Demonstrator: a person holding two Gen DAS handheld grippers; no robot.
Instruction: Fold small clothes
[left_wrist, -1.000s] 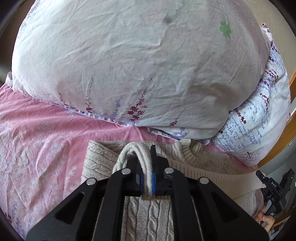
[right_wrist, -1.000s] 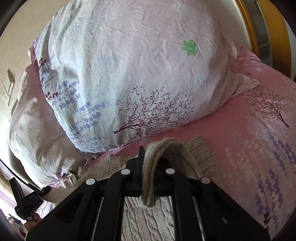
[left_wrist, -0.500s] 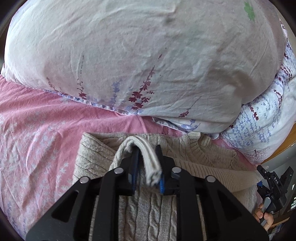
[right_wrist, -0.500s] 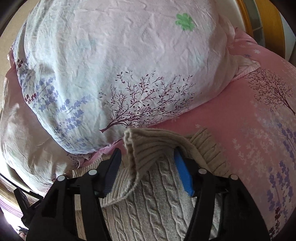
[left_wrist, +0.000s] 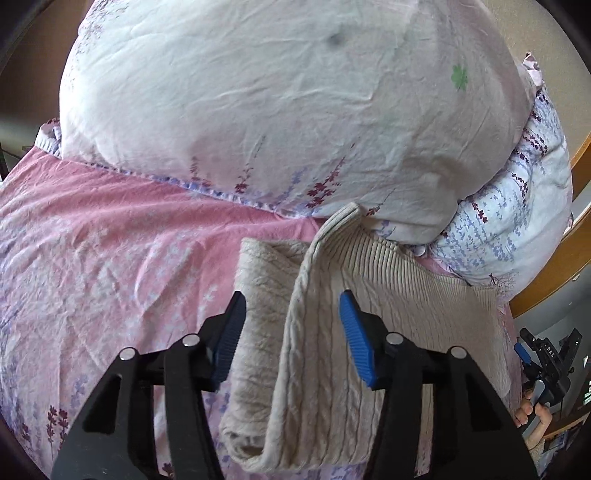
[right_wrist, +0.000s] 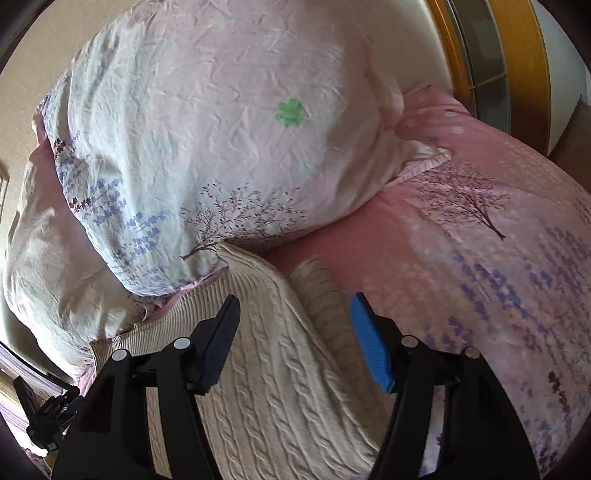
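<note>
A beige cable-knit sweater (left_wrist: 317, 354) lies folded on the pink floral bedsheet (left_wrist: 110, 258), its ribbed hem toward the pillows. My left gripper (left_wrist: 291, 306) is open, its blue-padded jaws spread over the sweater's left folded edge, holding nothing. In the right wrist view the same sweater (right_wrist: 280, 369) lies flat with a folded sleeve along its right side. My right gripper (right_wrist: 295, 306) is open above that edge, holding nothing.
Large floral pillows (left_wrist: 277, 110) are piled just beyond the sweater and touch its hem; they also show in the right wrist view (right_wrist: 221, 129). A wooden bed frame (left_wrist: 554, 280) runs at the right. The right gripper and hand (left_wrist: 543, 373) show at the far right.
Both grippers were shut on folds of the sweater; both have opened and let go. The fabric has dropped flat onto the bed, and both grippers have drawn back slightly.
</note>
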